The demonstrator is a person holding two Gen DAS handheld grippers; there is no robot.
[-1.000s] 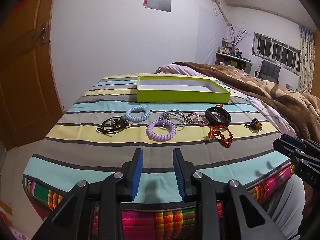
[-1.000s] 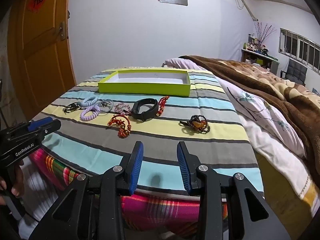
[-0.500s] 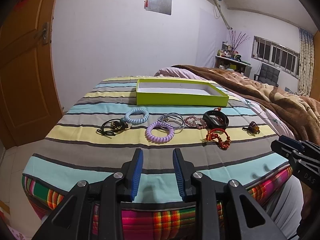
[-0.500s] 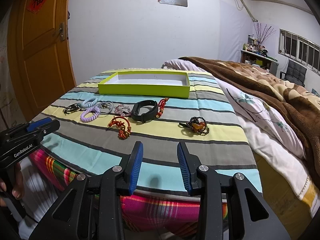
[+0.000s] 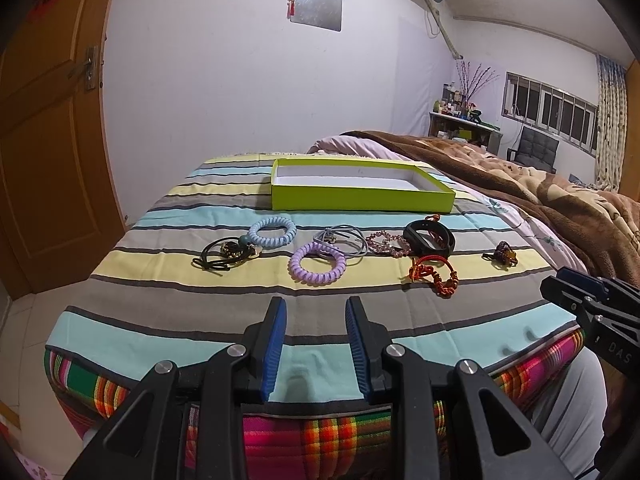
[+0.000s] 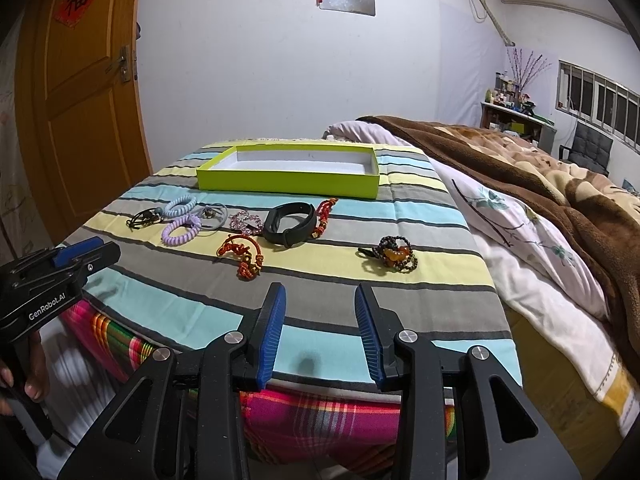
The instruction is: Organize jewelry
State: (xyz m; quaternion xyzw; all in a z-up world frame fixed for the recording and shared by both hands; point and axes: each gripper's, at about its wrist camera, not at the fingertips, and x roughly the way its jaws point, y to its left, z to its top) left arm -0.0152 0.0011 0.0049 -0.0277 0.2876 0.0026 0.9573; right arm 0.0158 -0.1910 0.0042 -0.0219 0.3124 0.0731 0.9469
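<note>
We hold our left claw (image 5: 315,344) low in the middle of the left wrist view. Its blue ribbed pads are spread and nothing is between them. It waits over the near edge of the bed (image 5: 168,304), we think because no piece is chosen yet.

The jewelry lies in a loose row across the middle of the frame, on the striped cloth, all of it outside the box. It seems laid out like this so that each piece can be picked alone.

From left to right, first comes a black cord tie (image 5: 224,255) with a bead, thin and limp. Touching it is a light blue coil ring (image 5: 272,233), springy plastic with a spiral shape. Then a lilac coil ring (image 5: 317,267) of the same kind, and behind it grey elastic loops (image 5: 344,240). Next is a pink beaded bracelet (image 5: 387,243), small and glittering, and a black wristband (image 5: 430,237), smooth and stiff, which stands on its edge. In front of it is a red knotted cord bracelet (image 5: 434,275). Apart on the right lies a dark bead bracelet (image 5: 502,254) with an amber stone.

Behind the row, in the upper middle, the green box (image 5: 360,200) is open, shallow cardboard with a white inside, and it looks empty, ready to receive the pieces.

In the right wrist view our right claw (image 6: 320,338) is also spread wide and holds nothing.
</note>
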